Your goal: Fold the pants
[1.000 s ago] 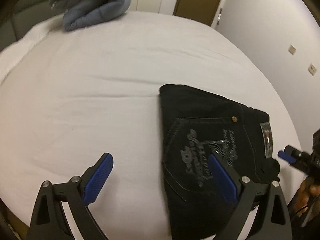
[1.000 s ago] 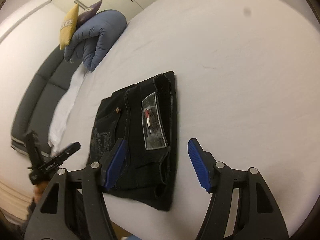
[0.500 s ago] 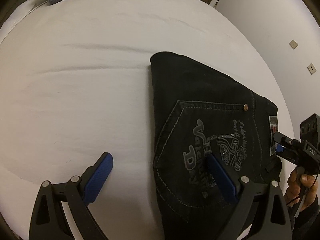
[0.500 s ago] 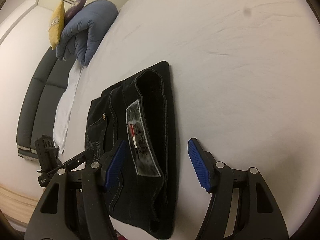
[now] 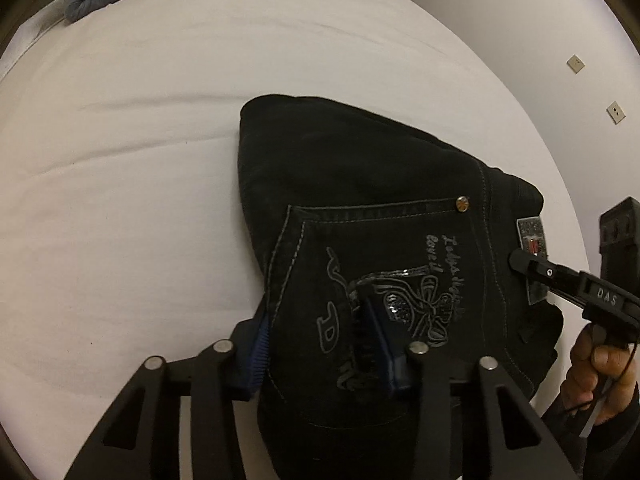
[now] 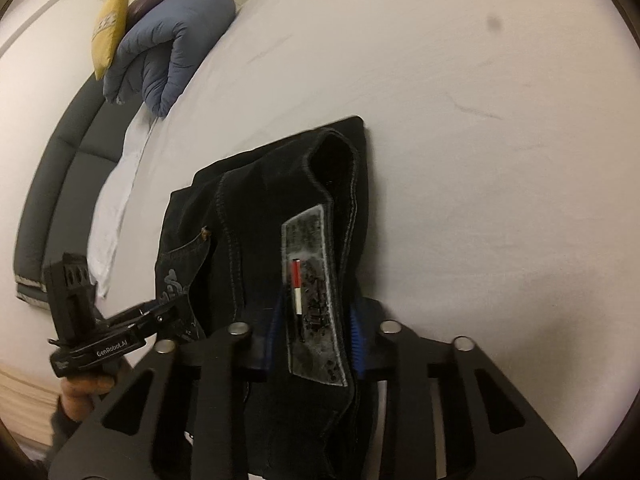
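Black folded pants (image 5: 360, 184) lie on the white bed near its front edge, back pocket with silver embroidery facing up. My left gripper (image 5: 320, 344) is shut on the near left edge of the pants, at the pocket. In the right wrist view the pants (image 6: 264, 216) show their waistband and a grey label (image 6: 316, 280). My right gripper (image 6: 316, 328) is shut on the waistband end around that label. Each gripper also shows in the other's view: the right one (image 5: 560, 276) and the left one (image 6: 120, 332).
The white bed sheet (image 5: 120, 200) spreads far and left of the pants. A blue folded duvet (image 6: 172, 40) with a yellow cushion (image 6: 110, 28) sits at the far end. A dark sofa (image 6: 52, 184) stands beyond the bed. A white wall (image 5: 560, 40) is at right.
Both grippers moved forward onto the pants and went from open to shut on the fabric. The pants now fill more of both views.
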